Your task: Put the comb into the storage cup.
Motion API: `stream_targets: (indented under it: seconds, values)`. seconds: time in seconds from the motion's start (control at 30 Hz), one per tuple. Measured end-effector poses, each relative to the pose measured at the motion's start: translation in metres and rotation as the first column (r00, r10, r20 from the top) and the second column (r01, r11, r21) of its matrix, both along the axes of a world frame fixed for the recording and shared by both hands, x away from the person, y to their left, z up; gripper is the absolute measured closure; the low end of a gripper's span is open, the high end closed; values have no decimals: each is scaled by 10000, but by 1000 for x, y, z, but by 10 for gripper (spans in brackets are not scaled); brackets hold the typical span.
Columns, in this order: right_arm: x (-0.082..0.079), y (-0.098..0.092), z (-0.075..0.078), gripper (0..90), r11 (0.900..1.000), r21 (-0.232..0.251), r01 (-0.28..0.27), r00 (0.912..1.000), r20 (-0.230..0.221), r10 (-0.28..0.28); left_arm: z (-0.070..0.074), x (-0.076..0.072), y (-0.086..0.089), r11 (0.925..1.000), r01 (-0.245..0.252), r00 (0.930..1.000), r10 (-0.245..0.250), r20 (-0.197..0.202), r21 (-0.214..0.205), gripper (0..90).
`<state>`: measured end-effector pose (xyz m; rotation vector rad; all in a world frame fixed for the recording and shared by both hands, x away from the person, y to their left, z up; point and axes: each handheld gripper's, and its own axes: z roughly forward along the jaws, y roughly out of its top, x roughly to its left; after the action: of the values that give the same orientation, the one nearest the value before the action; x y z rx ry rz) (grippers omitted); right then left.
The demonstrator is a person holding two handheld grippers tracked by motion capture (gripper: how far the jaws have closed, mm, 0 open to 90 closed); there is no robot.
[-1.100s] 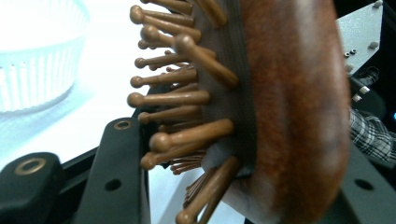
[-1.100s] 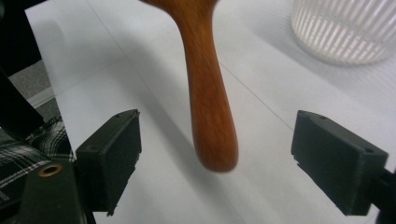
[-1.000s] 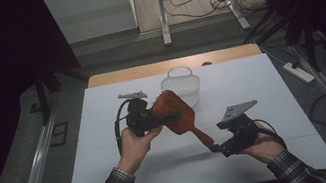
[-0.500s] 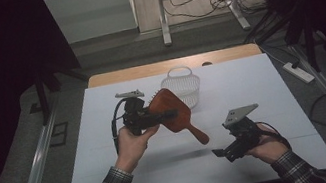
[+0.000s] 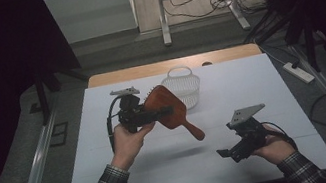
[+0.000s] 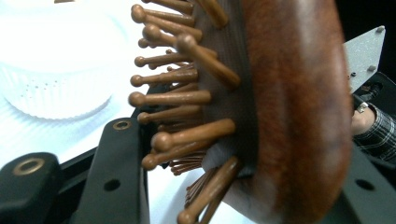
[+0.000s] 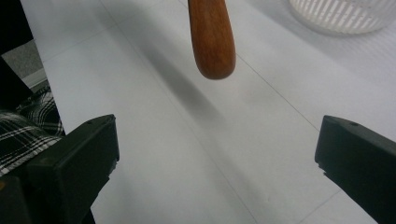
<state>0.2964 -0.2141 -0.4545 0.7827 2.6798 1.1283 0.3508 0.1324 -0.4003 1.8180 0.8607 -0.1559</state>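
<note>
Left gripper (image 5: 162,112) clamping hairbrush (image 5: 169,108), white basket (image 5: 182,88) just behind, right gripper (image 5: 226,152) apart

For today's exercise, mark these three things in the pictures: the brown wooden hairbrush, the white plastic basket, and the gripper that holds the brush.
brown wooden hairbrush (image 5: 166,106), high view, on the paddle's smooth back.
white plastic basket (image 5: 183,89), high view, on its slatted side wall.
left gripper (image 5: 147,116), high view, where its jaws clamp the brush head.

Reddish-brown wooden hairbrush (image 5: 168,109), peg bristles, held above table, handle slanting down toward person's right
</note>
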Motion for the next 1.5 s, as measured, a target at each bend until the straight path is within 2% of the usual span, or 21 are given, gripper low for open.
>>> stream_targets:
  seconds: [0.43,0.77,1.1,1.5]
  values:
    - [-6,-17,3,0,9985,73,547,9985,-66,-547,6,5,8,9998,-204,9997,204,97,74,533]
    - [-13,-32,1,0,9960,-137,885,9957,-270,-889,12,10,11,9996,-269,9996,269,47,102,532]
    - [-21,-51,1,0,9874,-362,1538,9874,-316,-1550,16,20,20,9991,-426,9990,426,-135,-40,532]
    - [-29,-71,3,0,9741,-367,2232,9740,-324,-2244,25,35,29,9974,-706,9974,703,-186,-136,532]
